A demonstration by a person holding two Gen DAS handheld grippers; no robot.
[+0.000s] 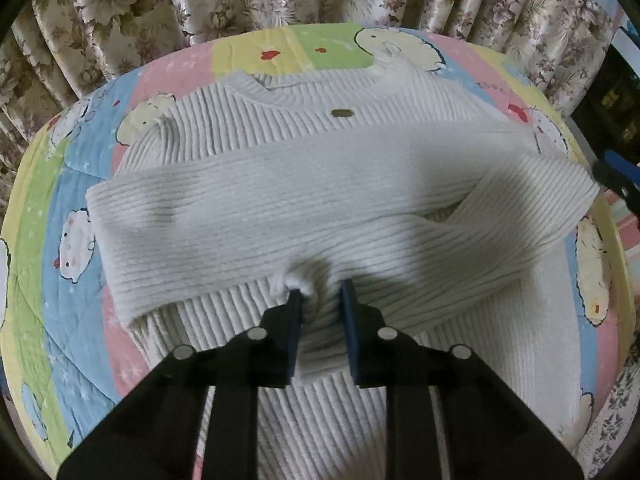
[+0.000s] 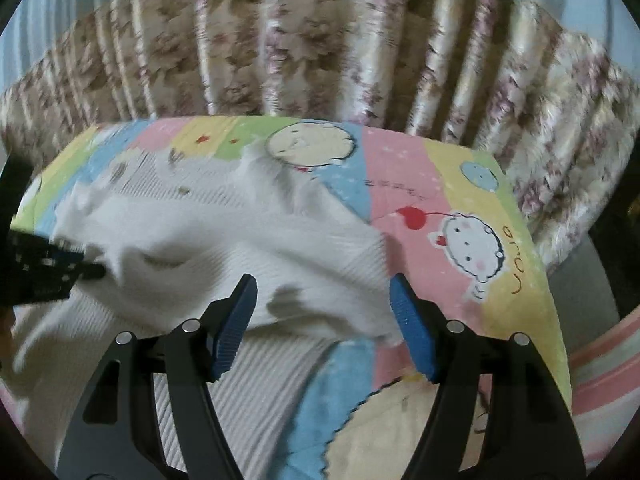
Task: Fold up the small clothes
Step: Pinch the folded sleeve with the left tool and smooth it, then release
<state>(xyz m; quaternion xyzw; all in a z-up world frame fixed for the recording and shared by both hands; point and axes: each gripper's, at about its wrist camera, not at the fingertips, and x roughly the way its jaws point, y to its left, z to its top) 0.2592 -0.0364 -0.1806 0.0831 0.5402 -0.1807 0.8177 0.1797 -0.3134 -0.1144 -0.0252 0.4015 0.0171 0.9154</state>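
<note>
The white ribbed knit sweater [image 1: 280, 200] is soft, matt cloth with raised cords and a small shiny brass-coloured metal tag [image 1: 341, 113]. The pastel cartoon-print quilt [image 1: 80, 184] beneath it is smooth, matt, stitched fabric. The floral curtain [image 2: 320, 40] has a satiny sheen. The right gripper's blue pads [image 2: 412, 332] are finely grooved, on matt black plastic arms with bright metal pins.

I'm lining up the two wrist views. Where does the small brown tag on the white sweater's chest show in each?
Left wrist: the brown tag sits upper middle, just below the neckline of the white sweater.
Right wrist: a blurred brownish speck at upper left is probably the tag.
Shared landmark: the cartoon quilt, pink panel with the red heart.
</note>
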